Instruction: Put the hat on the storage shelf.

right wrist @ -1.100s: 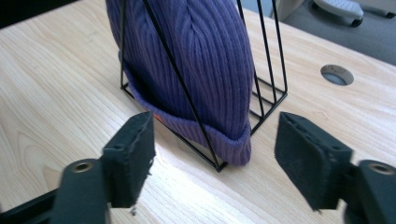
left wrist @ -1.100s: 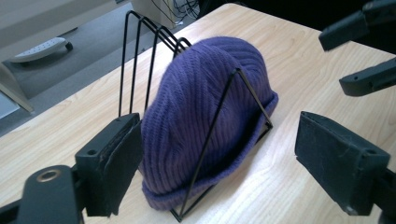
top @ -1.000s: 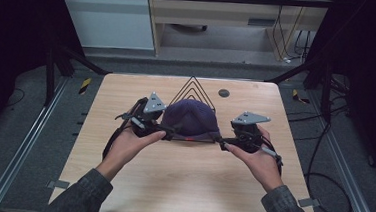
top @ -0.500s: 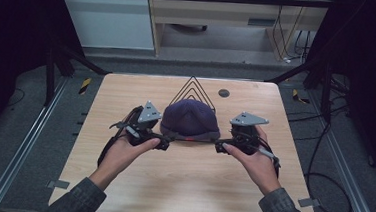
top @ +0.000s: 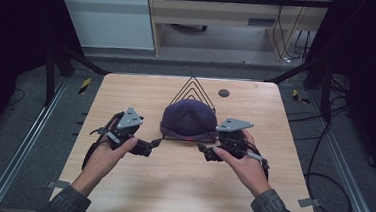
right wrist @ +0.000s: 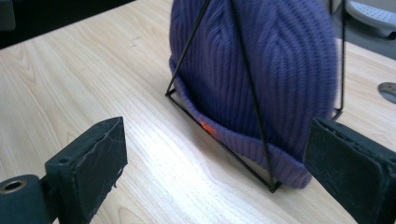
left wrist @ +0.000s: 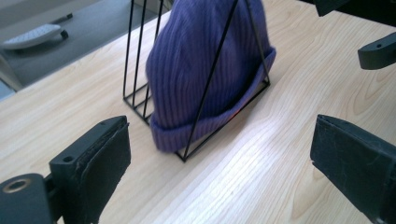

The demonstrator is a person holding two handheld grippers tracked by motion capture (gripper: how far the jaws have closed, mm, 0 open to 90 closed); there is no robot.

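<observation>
A purple knit beanie point(top: 189, 117) stands in a black wire triangle rack point(top: 193, 86) at the middle of the wooden table point(top: 127, 91). My left gripper point(top: 155, 143) is open just off the beanie's left brim, and my right gripper point(top: 201, 148) is open just off its right brim. In the left gripper view the beanie point(left wrist: 205, 70) leans inside the rack point(left wrist: 133, 56), apart from my left gripper point(left wrist: 224, 163). In the right gripper view the beanie point(right wrist: 275, 60) shows an orange tag point(right wrist: 207, 127) at its brim, a short way beyond my right gripper point(right wrist: 219, 163).
A small dark disc point(top: 223, 93) lies on the table behind the rack to the right. The table's front half point(top: 180, 190) is bare wood. Cables point(top: 321, 175) trail over the floor at the right, and metal rails point(top: 23, 144) run along the left.
Both grippers have drawn back from the beanie's brim toward the front of the table. The beanie stays in the rack.
</observation>
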